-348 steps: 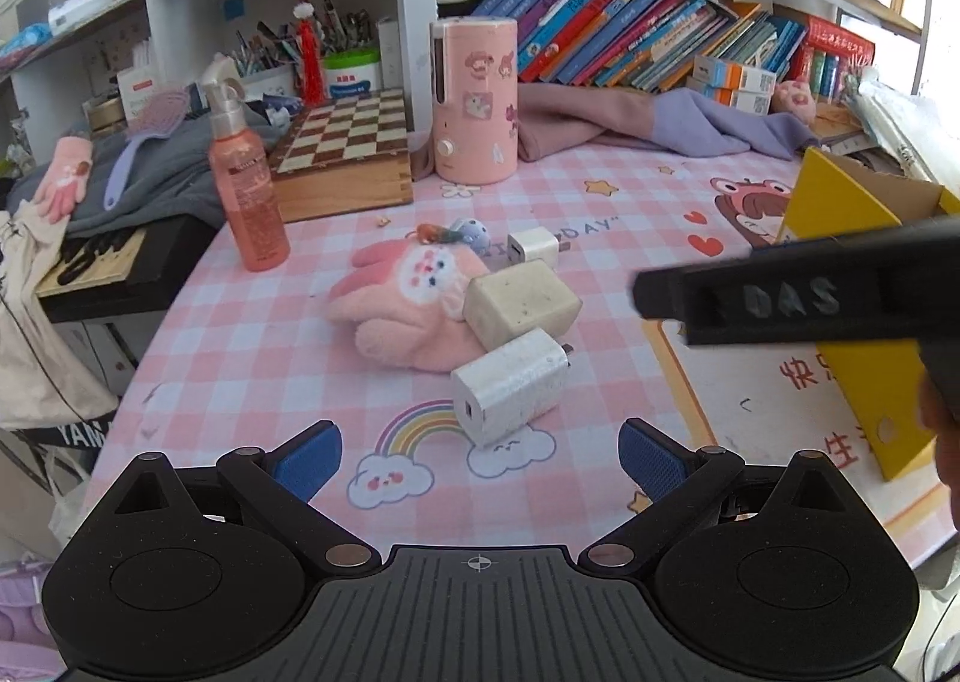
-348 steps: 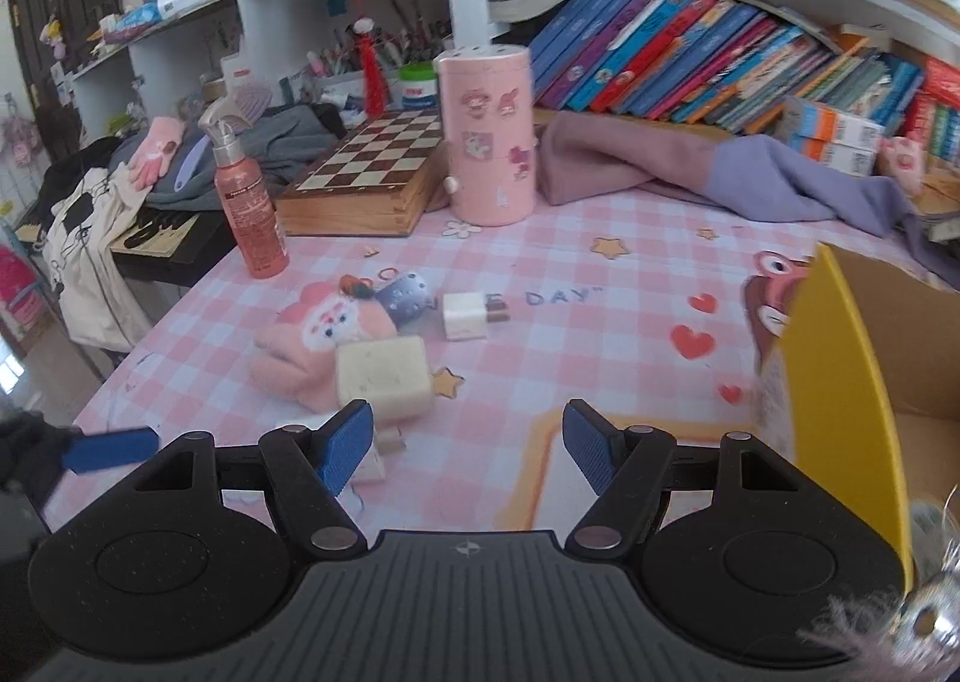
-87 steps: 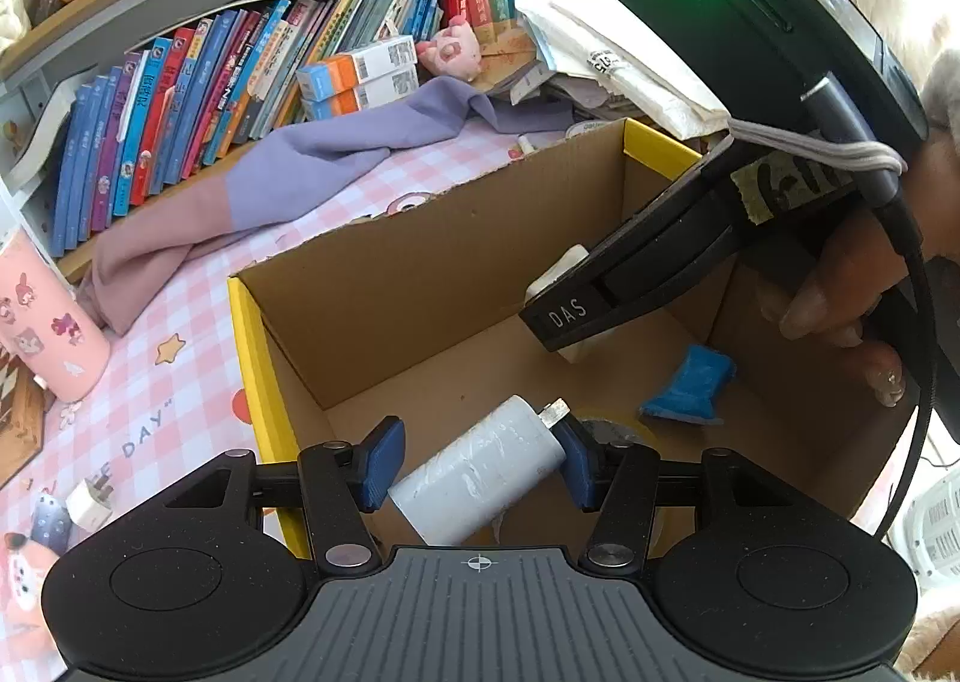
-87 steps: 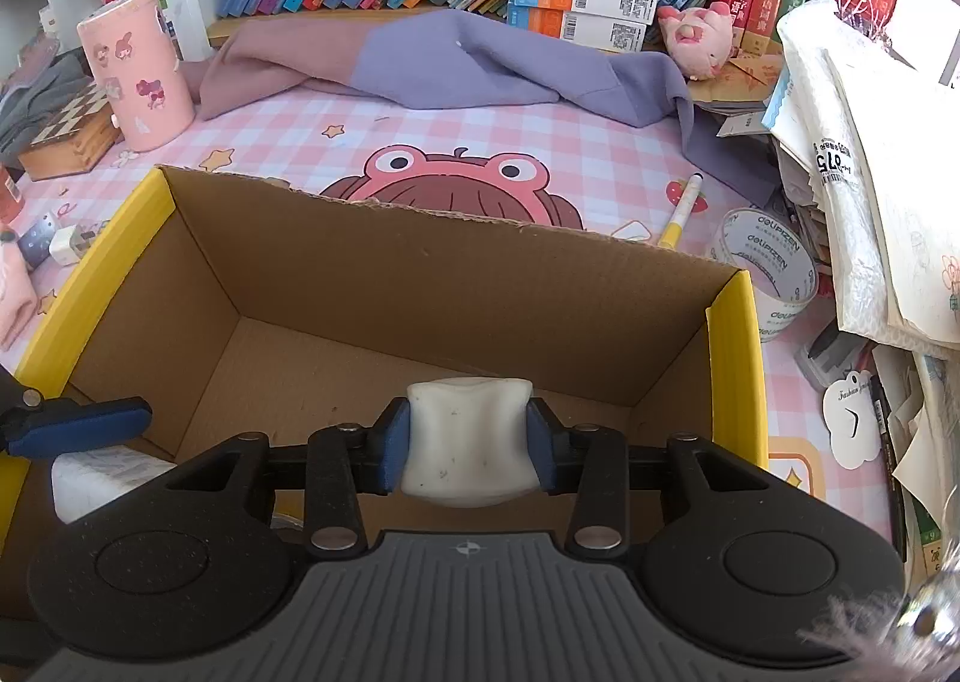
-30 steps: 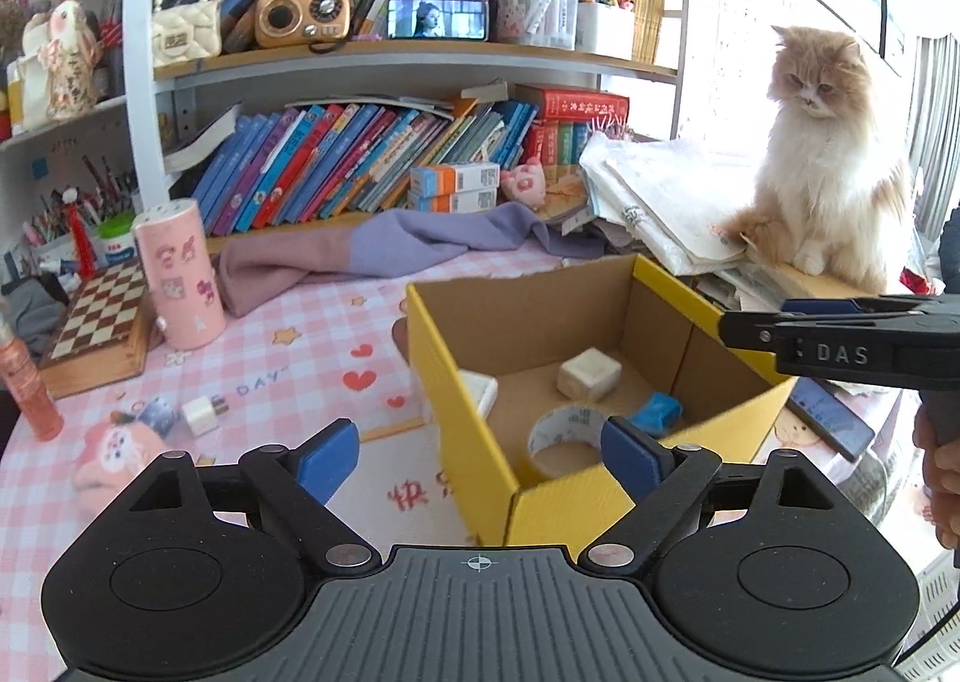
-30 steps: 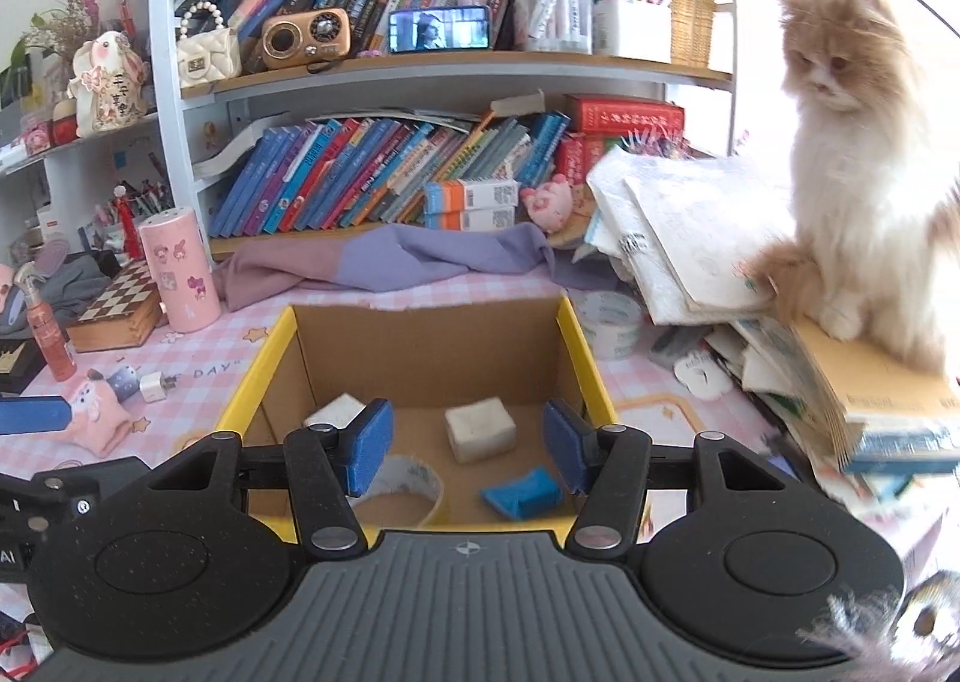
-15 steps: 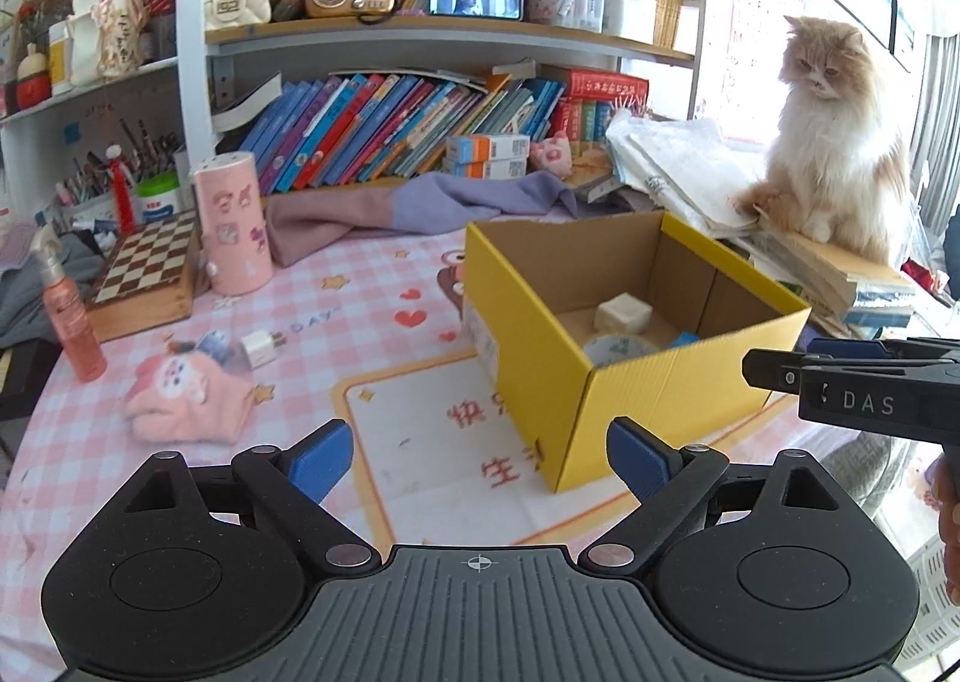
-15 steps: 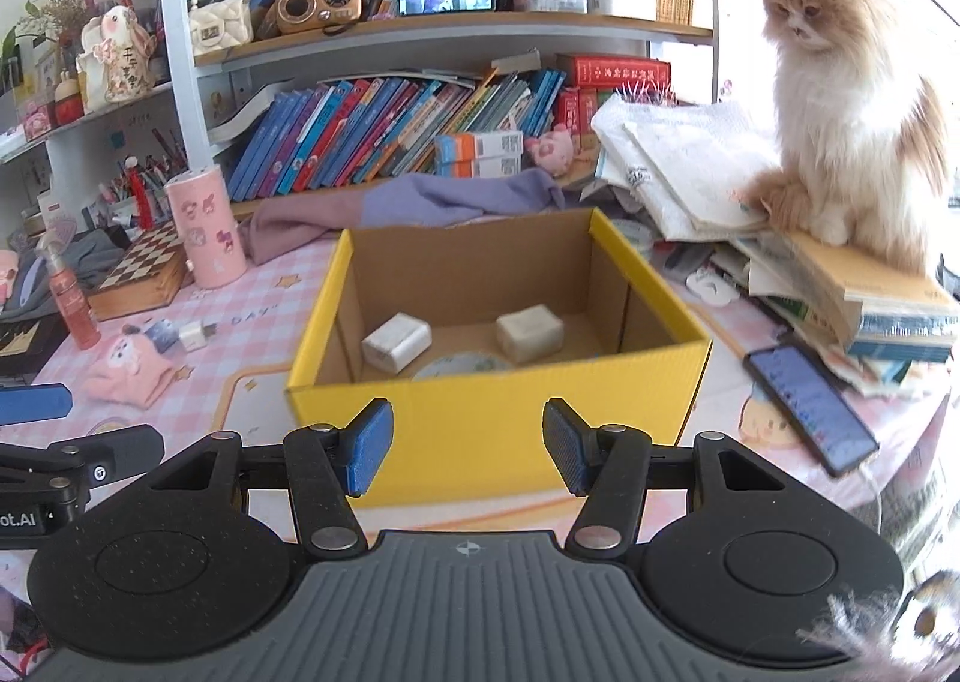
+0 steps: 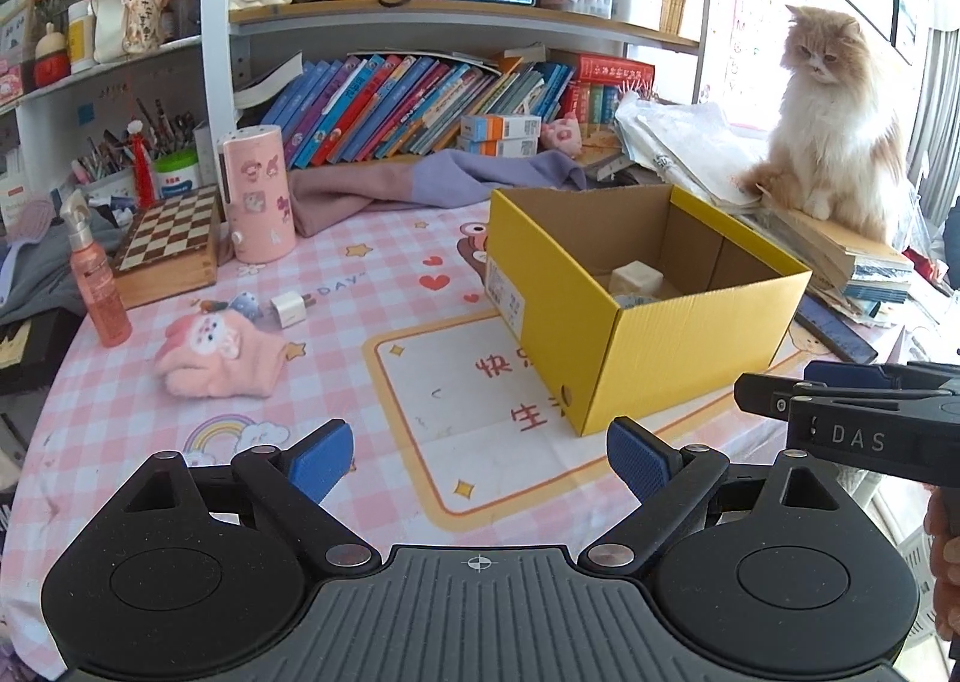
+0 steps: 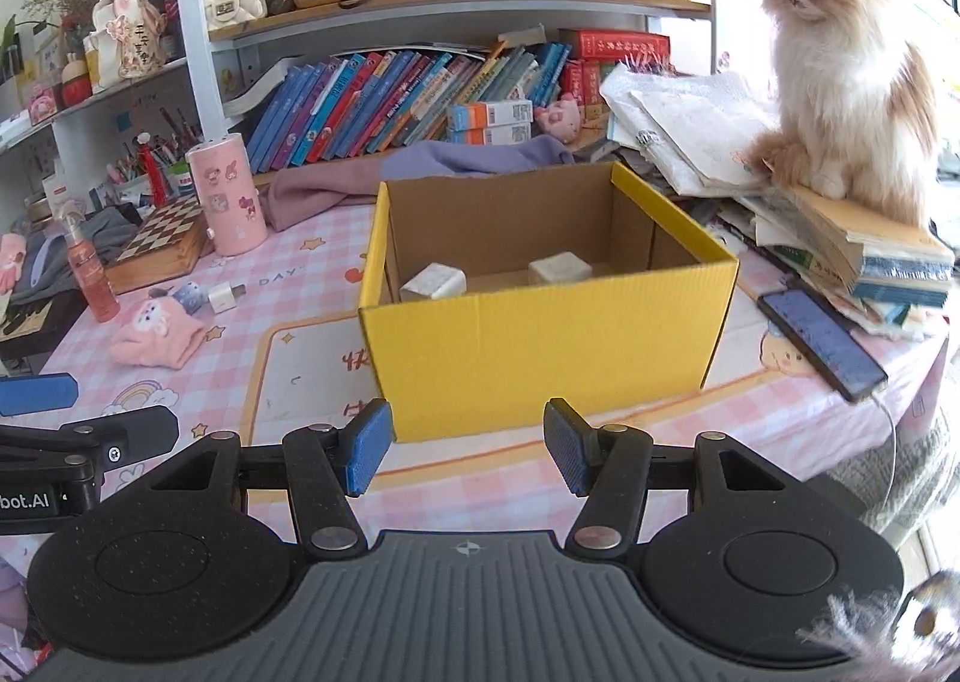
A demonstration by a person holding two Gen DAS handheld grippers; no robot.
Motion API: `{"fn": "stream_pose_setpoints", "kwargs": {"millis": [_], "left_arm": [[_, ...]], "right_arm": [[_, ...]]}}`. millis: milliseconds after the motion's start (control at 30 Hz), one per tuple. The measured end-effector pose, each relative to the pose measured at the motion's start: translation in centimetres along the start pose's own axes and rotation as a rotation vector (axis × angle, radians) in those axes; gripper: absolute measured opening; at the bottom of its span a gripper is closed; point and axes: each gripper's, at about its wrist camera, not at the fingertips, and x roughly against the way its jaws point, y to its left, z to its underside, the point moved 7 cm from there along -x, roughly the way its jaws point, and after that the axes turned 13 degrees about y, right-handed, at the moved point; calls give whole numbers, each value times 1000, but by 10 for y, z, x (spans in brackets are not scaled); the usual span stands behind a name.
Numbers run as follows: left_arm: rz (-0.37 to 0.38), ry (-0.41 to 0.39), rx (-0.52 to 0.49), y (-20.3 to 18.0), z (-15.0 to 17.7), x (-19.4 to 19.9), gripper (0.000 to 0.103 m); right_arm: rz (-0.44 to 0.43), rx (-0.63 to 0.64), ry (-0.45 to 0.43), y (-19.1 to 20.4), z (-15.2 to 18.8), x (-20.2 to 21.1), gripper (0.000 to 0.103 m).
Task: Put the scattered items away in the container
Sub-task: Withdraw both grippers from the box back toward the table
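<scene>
nearest the viewer, the left gripper (image 9: 478,457) is seen with its blue-padded fingers spread wide and nothing between them, held above a pink checked tablecloth (image 9: 372,262). the right gripper (image 10: 467,445) is likewise empty, its jaws parted to a lesser width, pointed at the front wall of a yellow cardboard box (image 10: 540,334) just beyond. inside the box, a white charger block (image 10: 433,281) is seen at the left of the floor and a pale speckled soap bar (image 10: 559,267) to its right, the two lying apart. left of the box, still out on the cloth, a pink plush glove (image 9: 219,355) is seen lying flat; just behind it are a small white plug adapter (image 9: 289,309) and a small blue-and-white trinket (image 9: 245,303), close together. farther back at the left, an orange spray bottle (image 9: 96,280) stands upright beside a wooden chessboard box (image 9: 169,247), with a pink cylinder decorated with cartoon stickers (image 9: 257,193) next to it. a purple and mauve cloth (image 9: 432,184) is draped along the back of the table below a row of leaning books (image 9: 408,106). at the right, a dark phone (image 10: 822,340) lies near the table edge, and a fluffy orange and white cat (image 10: 840,64) is seated on a stack of papers.
</scene>
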Motion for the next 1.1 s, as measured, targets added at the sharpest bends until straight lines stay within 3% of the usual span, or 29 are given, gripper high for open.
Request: {"fn": "stream_pose_setpoints", "kwargs": {"millis": [500, 1100], "left_arm": [[-70, 8, 2, 24, 16, 7, 94], [-115, 48, 80, 64, 39, 16, 94]], "right_arm": [[-25, 51, 39, 41, 16, -4, 56], [-80, 118, 88, 85, 28, -13, 60]]}}
